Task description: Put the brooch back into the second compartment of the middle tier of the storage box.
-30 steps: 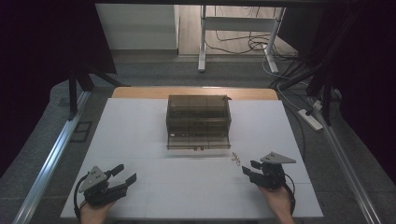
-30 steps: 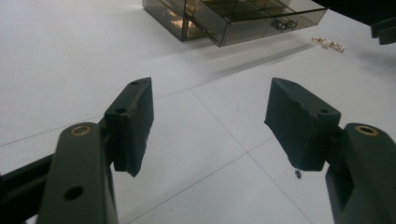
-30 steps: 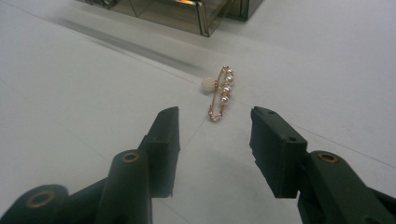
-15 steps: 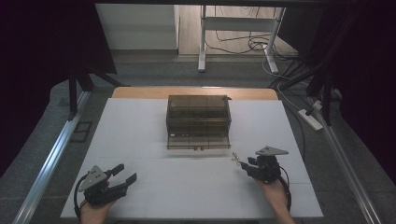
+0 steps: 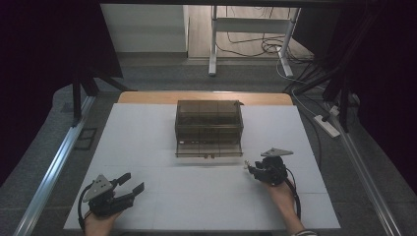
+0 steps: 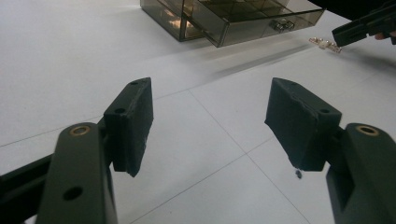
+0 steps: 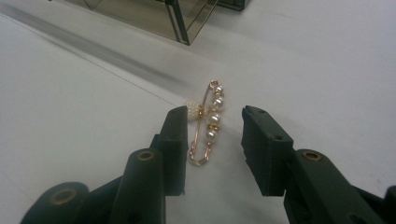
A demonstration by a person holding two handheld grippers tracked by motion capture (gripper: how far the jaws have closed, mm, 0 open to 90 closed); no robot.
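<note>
A gold safety-pin brooch with pearls [image 7: 208, 122] lies flat on the white table; it shows small in the high view as the brooch [image 5: 246, 164] and in the left gripper view as the brooch [image 6: 325, 44]. My right gripper [image 7: 211, 133] is open, its jaws straddling the brooch without closing on it; in the high view the right gripper [image 5: 252, 168] sits at the table's right. My left gripper [image 6: 210, 114] is open and holds nothing, the left gripper [image 5: 132, 183] resting near the front left edge.
A smoky transparent drawer box [image 5: 209, 127] stands mid-table, its lower drawer pulled out a little toward me; the box [image 6: 224, 16] is beyond the left jaws and its corner [image 7: 182, 18] beyond the right ones. White table [image 5: 147, 137] surface surrounds it.
My right gripper has moved forward and left toward the brooch, now with its jaws around it. The left gripper has stayed put.
</note>
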